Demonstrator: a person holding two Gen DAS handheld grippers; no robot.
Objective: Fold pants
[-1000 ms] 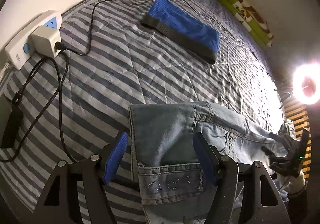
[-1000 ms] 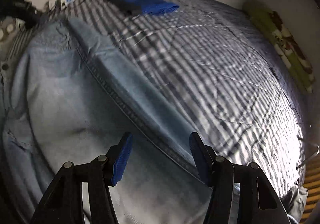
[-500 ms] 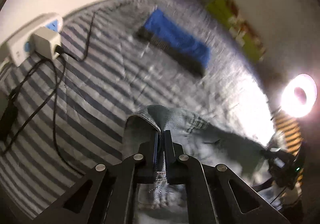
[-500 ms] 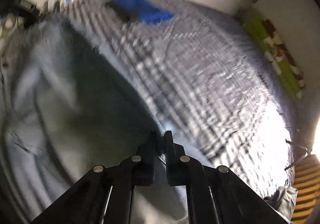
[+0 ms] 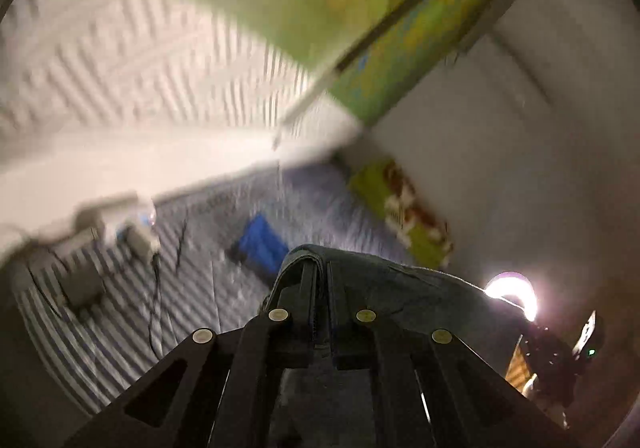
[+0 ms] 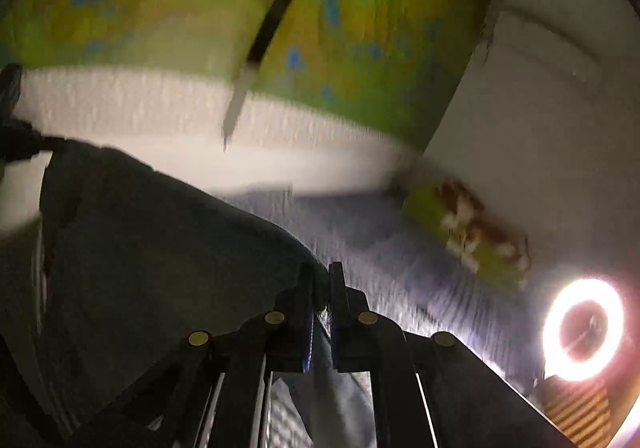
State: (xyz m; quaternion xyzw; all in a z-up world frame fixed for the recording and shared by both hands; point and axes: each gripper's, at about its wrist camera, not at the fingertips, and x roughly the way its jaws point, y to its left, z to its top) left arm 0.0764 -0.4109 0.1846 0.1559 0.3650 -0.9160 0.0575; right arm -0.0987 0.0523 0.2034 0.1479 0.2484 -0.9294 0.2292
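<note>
The jeans hang lifted above the striped bed — the left gripper clamps their edge on the left, the right gripper pinches denim on the right — both aimed slightly downward toward the far wall.

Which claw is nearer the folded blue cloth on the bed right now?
Left. The left claw, shut on the jeans, has the blue cloth just beyond its tips. The right claw view shows no blue cloth.
</note>
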